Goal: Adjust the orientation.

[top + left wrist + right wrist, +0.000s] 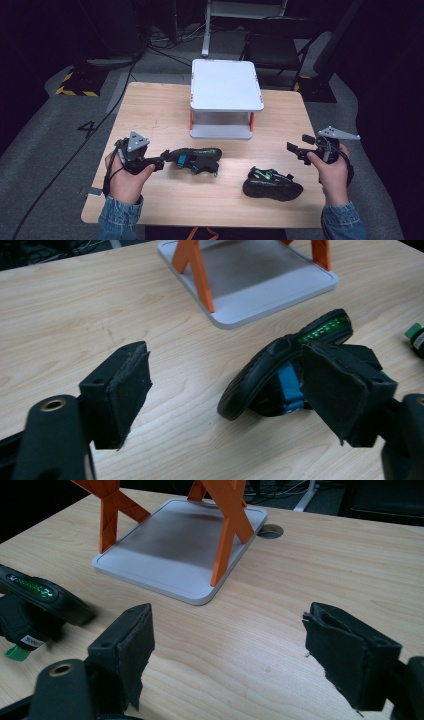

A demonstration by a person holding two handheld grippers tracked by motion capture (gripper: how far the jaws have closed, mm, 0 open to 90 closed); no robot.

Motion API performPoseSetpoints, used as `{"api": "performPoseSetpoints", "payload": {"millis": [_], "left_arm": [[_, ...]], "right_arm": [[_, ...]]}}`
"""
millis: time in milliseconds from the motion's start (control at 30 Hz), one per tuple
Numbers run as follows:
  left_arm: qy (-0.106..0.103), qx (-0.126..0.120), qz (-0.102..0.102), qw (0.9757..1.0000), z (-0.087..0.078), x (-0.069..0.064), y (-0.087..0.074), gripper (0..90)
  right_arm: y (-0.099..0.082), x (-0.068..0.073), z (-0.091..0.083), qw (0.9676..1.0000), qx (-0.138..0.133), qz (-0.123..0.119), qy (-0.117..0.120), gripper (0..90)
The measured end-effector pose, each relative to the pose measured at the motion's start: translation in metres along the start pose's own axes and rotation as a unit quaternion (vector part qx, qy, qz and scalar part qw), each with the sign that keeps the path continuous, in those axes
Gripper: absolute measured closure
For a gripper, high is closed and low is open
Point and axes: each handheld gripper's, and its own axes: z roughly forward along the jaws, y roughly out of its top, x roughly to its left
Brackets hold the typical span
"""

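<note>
Near the tabletop's (150,107) left edge, the left gripper (163,159) is held low with its jaws spread wide, gripping nothing. One jaw sits just beside the heel of the left sandal (197,159) (black, with blue and green trim), which lies on its side partway toward the front edge; whether they touch I cannot tell. At the middle of the back edge stands a white two-tier stand (226,85) on orange legs. The right sandal (272,183) rests sole down close to the front edge. By the right edge, the right gripper (296,148) hovers above bare wood, jaws wide apart, well apart from that sandal.
</note>
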Motion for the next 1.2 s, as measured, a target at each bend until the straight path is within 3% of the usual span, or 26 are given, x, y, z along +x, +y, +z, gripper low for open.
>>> {"api": "performPoseSetpoints", "payload": {"millis": [167,200,233,267,333,500,633,700,733,767,867,1033,1133,1200], "left_arm": [[-0.018,0.012,0.006,0.9998,0.005,-0.007,0.003,29.3],[-0.037,0.024,0.016,0.9989,0.010,-0.014,0.004,30.0],[-0.037,0.024,0.016,0.9989,0.010,-0.014,0.004,30.0],[-0.077,0.044,0.037,0.9954,0.016,-0.023,0.006,30.3],[-0.100,0.059,0.043,0.9923,0.021,-0.032,0.005,32.4],[-0.096,0.091,0.056,0.9896,0.034,-0.041,-0.001,33.1],[-0.095,0.158,0.082,0.9795,0.047,-0.050,-0.010,36.7],[-0.092,0.165,0.081,0.9786,0.050,-0.051,-0.012,36.6],[-0.083,0.184,0.086,0.9757,0.054,-0.050,-0.015,36.3],[-0.082,0.188,0.082,0.9754,0.055,-0.049,-0.016,37.5],[-0.084,0.183,0.060,0.9778,0.056,-0.047,-0.017,38.3],[-0.083,0.185,0.055,0.9777,0.055,-0.048,-0.018,40.1],[-0.074,0.197,0.056,0.9761,0.054,-0.048,-0.019,41.0],[-0.065,0.197,0.052,0.9769,0.056,-0.046,-0.021,41.6]], "right_arm": [[-0.005,-0.002,-0.004,1.0000,0.005,0.008,-0.002,20.1],[-0.005,-0.003,-0.005,1.0000,0.004,0.008,-0.002,20.0],[-0.005,-0.003,-0.006,0.9999,0.003,0.011,-0.003,20.1],[-0.005,-0.004,-0.007,0.9999,0.003,0.011,-0.002,20.0],[-0.005,-0.004,-0.007,0.9999,0.001,0.013,-0.002,20.1],[-0.008,-0.004,-0.003,0.9998,0.009,0.015,0.002,20.1],[-0.008,-0.001,0.001,0.9998,0.014,0.013,0.006,20.1],[-0.008,0.000,0.001,0.9997,0.016,0.013,0.009,20.1],[-0.008,0.000,0.002,0.9997,0.016,0.014,0.009,20.1],[-0.009,0.000,0.002,0.9997,0.016,0.015,0.008,20.0],[-0.010,0.000,0.002,0.9997,0.018,0.015,0.009,20.1],[-0.012,0.000,0.006,0.9995,0.025,0.015,0.011,20.1],[-0.011,0.002,0.007,0.9995,0.026,0.013,0.014,20.0],[-0.011,0.002,0.008,0.9993,0.030,0.014,0.016,20.0]]}}
